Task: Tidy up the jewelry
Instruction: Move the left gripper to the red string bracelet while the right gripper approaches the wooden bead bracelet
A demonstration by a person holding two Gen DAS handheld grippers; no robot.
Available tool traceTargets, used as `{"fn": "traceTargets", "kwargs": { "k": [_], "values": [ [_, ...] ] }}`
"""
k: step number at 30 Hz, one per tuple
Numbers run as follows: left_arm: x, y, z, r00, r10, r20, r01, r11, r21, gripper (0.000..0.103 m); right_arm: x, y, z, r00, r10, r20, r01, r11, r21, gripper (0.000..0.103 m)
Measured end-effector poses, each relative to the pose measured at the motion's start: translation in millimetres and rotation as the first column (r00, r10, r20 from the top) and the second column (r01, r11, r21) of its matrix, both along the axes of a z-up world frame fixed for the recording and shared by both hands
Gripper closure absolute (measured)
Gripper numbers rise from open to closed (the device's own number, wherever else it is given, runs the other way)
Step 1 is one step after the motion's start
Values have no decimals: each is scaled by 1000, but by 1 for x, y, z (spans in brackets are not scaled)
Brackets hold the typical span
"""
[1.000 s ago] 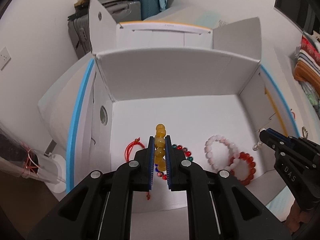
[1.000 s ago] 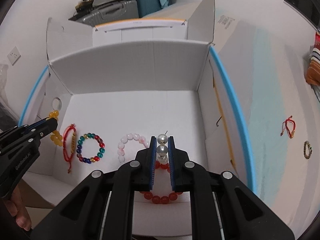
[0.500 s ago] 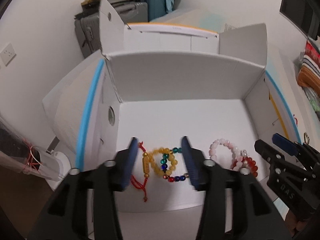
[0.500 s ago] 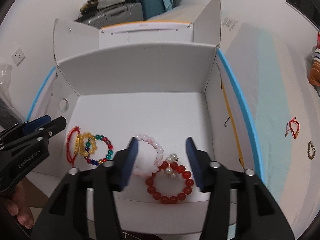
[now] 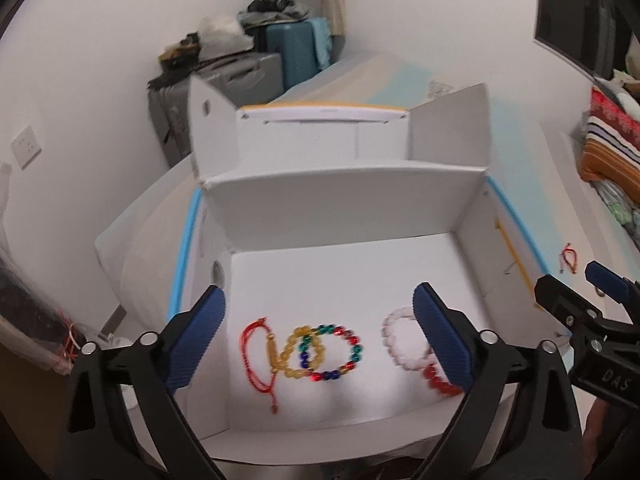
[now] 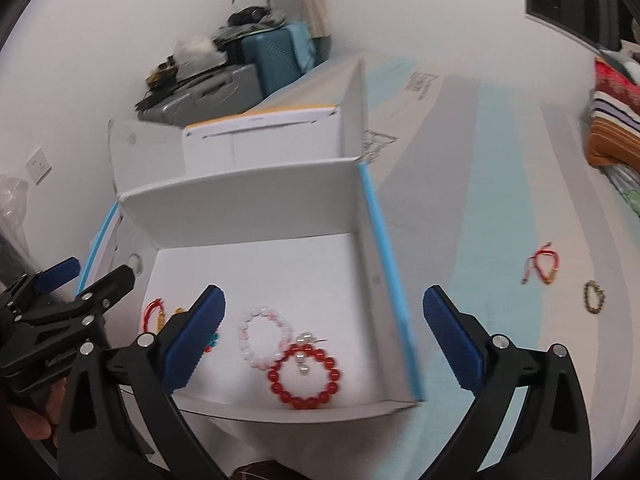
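Note:
A white open box [image 5: 344, 200] [image 6: 256, 196] holds the jewelry. In it lie a red cord bracelet [image 5: 256, 352], a yellow bead bracelet [image 5: 296, 354] overlapping a multicolour bead bracelet [image 5: 336, 350], a pink bead bracelet [image 5: 396, 344] [image 6: 262, 336], a red bead bracelet [image 6: 306, 374] and pearl earrings [image 6: 304, 350] on it. My left gripper [image 5: 320, 336] is open and empty above the box's front. My right gripper [image 6: 324, 336] is open and empty, over the box's right front.
On the pale blue surface right of the box lie a red cord bracelet [image 6: 542, 266] and a dark bead bracelet [image 6: 594, 296]. Suitcases [image 5: 256, 68] stand behind the box. Folded striped cloth [image 6: 616, 128] lies at the far right.
Both grippers opened: the left let go of the yellow bracelet, the right let go of the pearl earrings, both now lying in the box. Both grippers have pulled back and up.

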State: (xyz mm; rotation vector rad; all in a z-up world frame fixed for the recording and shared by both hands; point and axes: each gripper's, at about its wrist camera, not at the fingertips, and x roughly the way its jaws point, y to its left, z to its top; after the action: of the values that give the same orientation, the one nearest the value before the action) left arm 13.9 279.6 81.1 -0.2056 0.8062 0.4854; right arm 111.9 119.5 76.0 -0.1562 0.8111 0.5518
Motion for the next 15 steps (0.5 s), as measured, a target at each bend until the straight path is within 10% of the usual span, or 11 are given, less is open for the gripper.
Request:
{"fn": "traceTargets", "kwargs": {
  "k": [15],
  "values": [
    [53,-104,31,981,-178,75,177,984,21,6,32,-124,31,982,-183,55,183,983,19,8]
  ]
}}
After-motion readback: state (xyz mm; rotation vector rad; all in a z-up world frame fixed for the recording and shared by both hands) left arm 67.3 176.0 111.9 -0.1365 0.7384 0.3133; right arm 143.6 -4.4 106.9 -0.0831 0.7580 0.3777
